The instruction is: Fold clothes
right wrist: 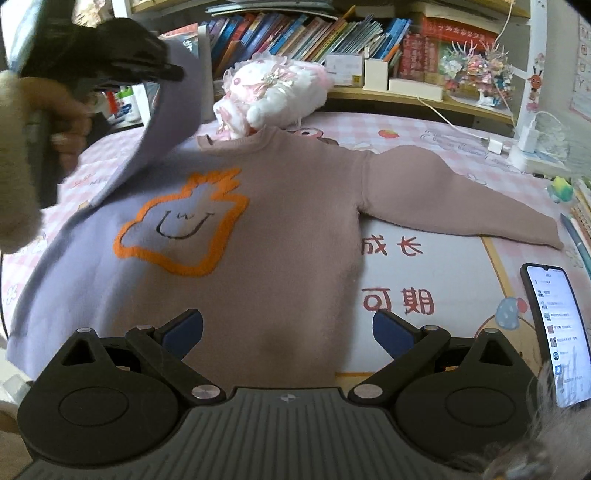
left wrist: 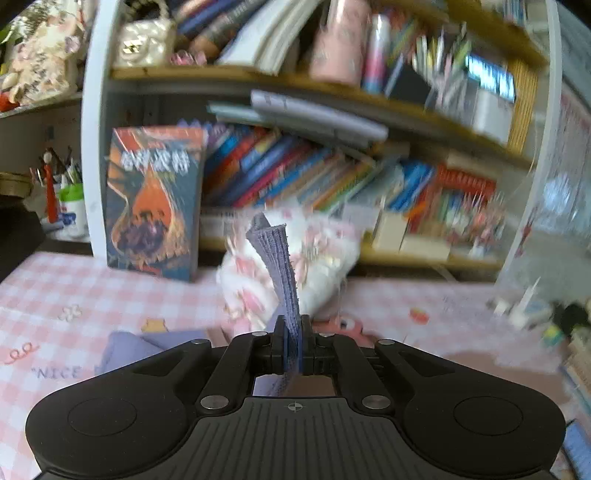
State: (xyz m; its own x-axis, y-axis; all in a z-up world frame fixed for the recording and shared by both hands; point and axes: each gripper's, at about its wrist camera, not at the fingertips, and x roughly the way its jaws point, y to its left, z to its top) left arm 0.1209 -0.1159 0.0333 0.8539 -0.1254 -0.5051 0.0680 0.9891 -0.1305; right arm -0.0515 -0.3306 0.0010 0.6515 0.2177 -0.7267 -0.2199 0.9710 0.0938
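A sweater (right wrist: 288, 229), half dusty pink and half lilac with an orange-outlined smiley patch, lies flat on the pink checked table. Its pink sleeve (right wrist: 461, 199) stretches out to the right. My left gripper (left wrist: 293, 332) is shut on the lilac sleeve (left wrist: 279, 266), whose cuff sticks up past the jaws. In the right wrist view the left gripper (right wrist: 162, 70) holds that sleeve (right wrist: 170, 122) lifted above the sweater's left shoulder. My right gripper (right wrist: 288, 328) is open and empty, hovering over the sweater's hem.
A white and pink plush toy (right wrist: 273, 92) lies just behind the collar. A lit phone (right wrist: 557, 332) lies at the right edge. A charger and cable (right wrist: 528, 140) sit at the back right. A bookshelf (right wrist: 332, 33) runs along the back, with a standing book (left wrist: 155, 199).
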